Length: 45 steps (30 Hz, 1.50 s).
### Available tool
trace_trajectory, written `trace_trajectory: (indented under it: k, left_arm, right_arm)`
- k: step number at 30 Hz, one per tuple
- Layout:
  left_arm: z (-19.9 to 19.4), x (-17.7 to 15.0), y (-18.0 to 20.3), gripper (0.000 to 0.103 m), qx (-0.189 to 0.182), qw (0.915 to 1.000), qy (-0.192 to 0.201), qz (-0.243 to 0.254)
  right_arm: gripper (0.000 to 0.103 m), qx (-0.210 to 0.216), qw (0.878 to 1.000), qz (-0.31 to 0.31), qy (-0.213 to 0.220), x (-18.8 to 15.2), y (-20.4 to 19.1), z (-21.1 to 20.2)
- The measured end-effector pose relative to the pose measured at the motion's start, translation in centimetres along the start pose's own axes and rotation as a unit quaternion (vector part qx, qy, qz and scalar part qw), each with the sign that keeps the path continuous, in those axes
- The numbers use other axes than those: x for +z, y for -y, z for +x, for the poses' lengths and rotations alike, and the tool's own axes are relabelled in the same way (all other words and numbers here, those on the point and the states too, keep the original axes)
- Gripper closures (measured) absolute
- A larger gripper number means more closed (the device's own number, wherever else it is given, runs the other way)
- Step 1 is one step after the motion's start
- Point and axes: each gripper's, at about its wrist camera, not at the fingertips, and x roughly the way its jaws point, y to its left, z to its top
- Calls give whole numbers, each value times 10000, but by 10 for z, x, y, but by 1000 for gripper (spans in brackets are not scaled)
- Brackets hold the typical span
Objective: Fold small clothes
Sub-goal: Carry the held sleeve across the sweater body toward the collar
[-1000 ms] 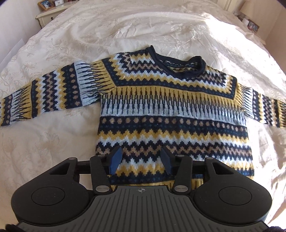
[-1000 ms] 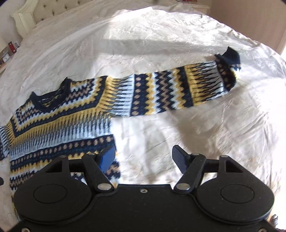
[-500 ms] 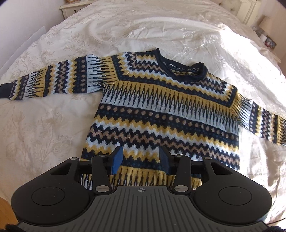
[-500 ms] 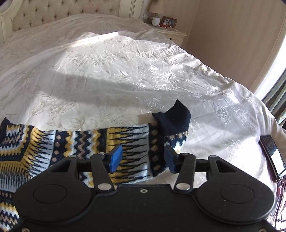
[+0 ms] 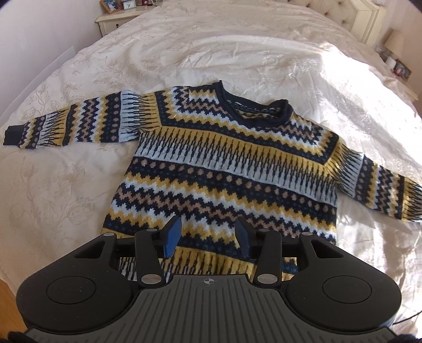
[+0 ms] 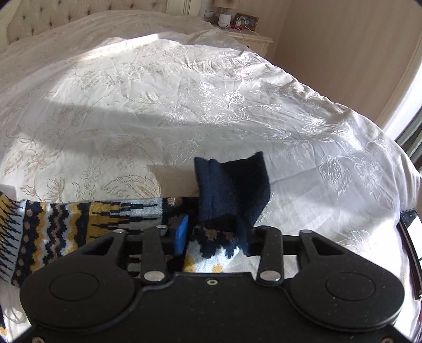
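Observation:
A navy, yellow, pale blue and tan patterned sweater (image 5: 224,163) lies flat, front up, on the bed, both sleeves spread out sideways. My left gripper (image 5: 208,234) hovers open over the sweater's bottom hem with nothing between its fingers. In the right wrist view the sweater's right sleeve (image 6: 66,227) runs in from the left. Its navy cuff (image 6: 232,184) stands up just beyond my right gripper (image 6: 212,237), whose fingers are shut on the bunched sleeve end. The blue pad (image 6: 182,234) presses the fabric's left side.
The white embroidered bedspread (image 6: 184,92) spreads wide around the sweater. A cream nightstand (image 5: 118,15) stands at the far left, another (image 6: 250,39) by the wall. A tufted headboard (image 5: 364,18) is at the back. A phone (image 6: 411,229) lies at the bed's right edge.
My right gripper moved from beside the sweater's body out to the sleeve end and shut on it. My left gripper shifted over the hem and stayed open.

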Motion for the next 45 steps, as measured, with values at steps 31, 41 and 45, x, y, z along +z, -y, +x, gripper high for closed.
trace_trajectory:
  k: [31,41,45]
  left_arm:
    - [34,41,-139,59,-452,9985,129,274]
    - [51,57,-154,59,-686,9970,219,300]
    - [67,69,-127,59,-1290,9900,201,526]
  right_arm:
    - [91,3914,9117,-1048,685,-32,-335,-154]
    - [39,3590,9241,-1282,-267,-114,-359,-143]
    - [27,3152,9411,-1045,-637,-129,-324,-119]
